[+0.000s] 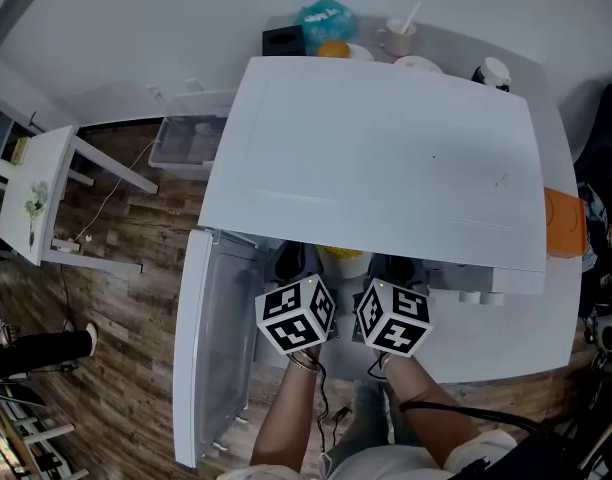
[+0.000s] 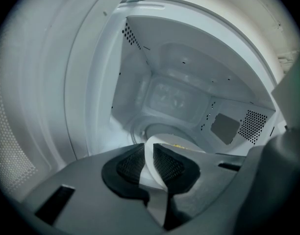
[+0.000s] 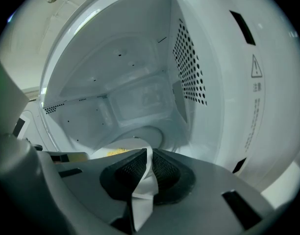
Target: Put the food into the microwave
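The two marker cubes sit closest under the head camera, side by side on the left gripper and the right gripper, with the person's forearms running back from them. Each gripper's jaws are closed narrowly on the rim of a white plate: in the left gripper view the black ribbed pads pinch the thin white edge between them, and the right gripper view shows the right gripper clamping the rim in the same way. The yellow food lies on the plate, which is held at the mouth of the white microwave, partly under its top front edge. Past the plate, the round turntable shows on the oven floor, and the side wall carries a field of small vent holes. The microwave door is swung wide open on the left. Behind the microwave stand a teal bag, an orange fruit and a cup with a spoon. A clear plastic bin rests on the wooden floor at left.
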`<state>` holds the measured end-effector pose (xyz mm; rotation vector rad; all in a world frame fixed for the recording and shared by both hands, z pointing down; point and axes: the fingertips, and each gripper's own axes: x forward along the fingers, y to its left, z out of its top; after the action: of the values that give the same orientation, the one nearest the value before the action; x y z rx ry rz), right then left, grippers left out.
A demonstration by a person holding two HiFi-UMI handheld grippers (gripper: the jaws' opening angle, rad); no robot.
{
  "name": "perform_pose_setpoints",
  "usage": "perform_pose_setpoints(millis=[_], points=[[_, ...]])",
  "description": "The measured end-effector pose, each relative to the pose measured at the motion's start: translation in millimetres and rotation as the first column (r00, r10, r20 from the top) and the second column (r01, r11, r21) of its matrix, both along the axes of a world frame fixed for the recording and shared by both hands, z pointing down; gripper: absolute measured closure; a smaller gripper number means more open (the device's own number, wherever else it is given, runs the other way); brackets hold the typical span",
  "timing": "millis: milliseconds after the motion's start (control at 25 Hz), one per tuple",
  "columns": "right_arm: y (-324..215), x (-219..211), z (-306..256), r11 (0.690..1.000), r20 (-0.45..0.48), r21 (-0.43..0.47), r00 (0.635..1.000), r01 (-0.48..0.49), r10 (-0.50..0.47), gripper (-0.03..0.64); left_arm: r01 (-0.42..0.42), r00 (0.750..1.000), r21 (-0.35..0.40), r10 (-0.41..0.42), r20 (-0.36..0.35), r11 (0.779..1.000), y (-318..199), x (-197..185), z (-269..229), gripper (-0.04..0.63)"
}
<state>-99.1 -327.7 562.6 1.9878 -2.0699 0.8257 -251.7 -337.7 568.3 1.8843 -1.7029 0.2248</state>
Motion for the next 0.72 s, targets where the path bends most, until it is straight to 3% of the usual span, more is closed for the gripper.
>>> perform_pose_setpoints(millis=[400,720], points=[[8,2,-5,0.999,-0.027,0.001,0.999,0.037,-0.037,0.575,0.051,0.999,0.010,-0.051,0.008,0.999,13,-9,-9,0.545],[31,-1,-16,0.989,-0.067,-0.011,0.987,0.149,-0.149,0.575,0.058,0.998,-0.025,-0.058,0.016,0.998,44,-4,-17,0.545]])
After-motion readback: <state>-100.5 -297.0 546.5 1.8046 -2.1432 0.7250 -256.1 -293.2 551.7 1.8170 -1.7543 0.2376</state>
